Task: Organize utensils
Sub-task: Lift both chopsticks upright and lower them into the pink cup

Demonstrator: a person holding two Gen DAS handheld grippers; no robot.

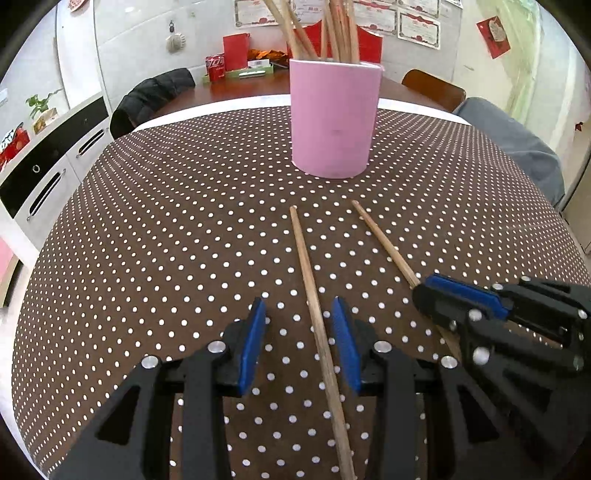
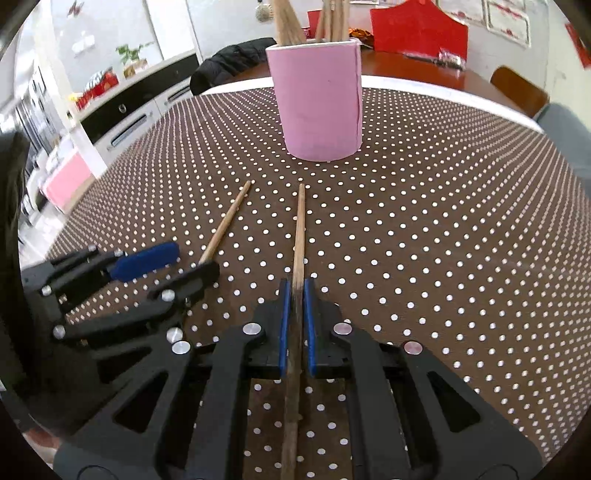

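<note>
A pink cup (image 1: 334, 118) (image 2: 317, 107) stands upright on the far side of the dotted cloth, with several wooden chopsticks (image 1: 332, 33) in it. Two loose chopsticks lie in front of it. My left gripper (image 1: 299, 308) (image 2: 194, 258) is open around the left chopstick (image 1: 306, 266) (image 2: 225, 225). That stick lies close to the right pad, and neither pad presses on it. My right gripper (image 2: 296, 284) (image 1: 424, 286) has its blue pads narrowed onto the right chopstick (image 2: 300, 229) (image 1: 384, 243). The far tip of that stick rests on the cloth.
The brown polka-dot tablecloth (image 1: 166, 221) covers a round table. Behind it are a dark jacket on a chair (image 1: 155, 92), a wooden table with red boxes (image 1: 236, 51) and a chair back (image 1: 432, 88). Grey-blue fabric (image 1: 517, 147) lies at the right edge, and a drawer cabinet (image 1: 48, 166) stands left.
</note>
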